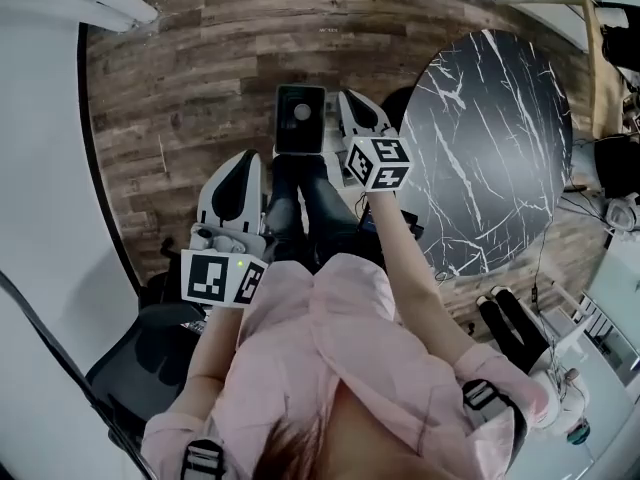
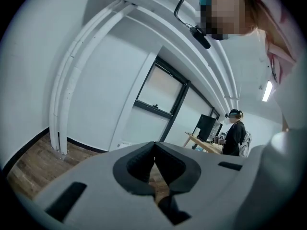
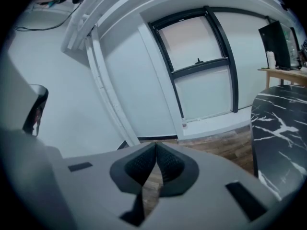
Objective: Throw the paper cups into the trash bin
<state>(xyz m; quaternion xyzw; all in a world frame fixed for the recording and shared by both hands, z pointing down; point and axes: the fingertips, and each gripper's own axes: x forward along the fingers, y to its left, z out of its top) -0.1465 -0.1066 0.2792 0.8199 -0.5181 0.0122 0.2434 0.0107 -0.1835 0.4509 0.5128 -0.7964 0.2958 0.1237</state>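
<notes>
The left hand-held gripper is clenched with nothing between its pads, and the right hand-held gripper is clenched and empty too. Both are held out over the person's lap, pointing toward the trash bin, which stands on the wooden floor just beside the dark marbled surface. A pale round thing lies inside the bin (likely a paper cup, though too small to be sure). No cup shows on the surface or in either grip, so the throwing step looks finished. The next move calls for finding any cup left outside these views, then spreading the jaws before closing round its thin wall.
</notes>
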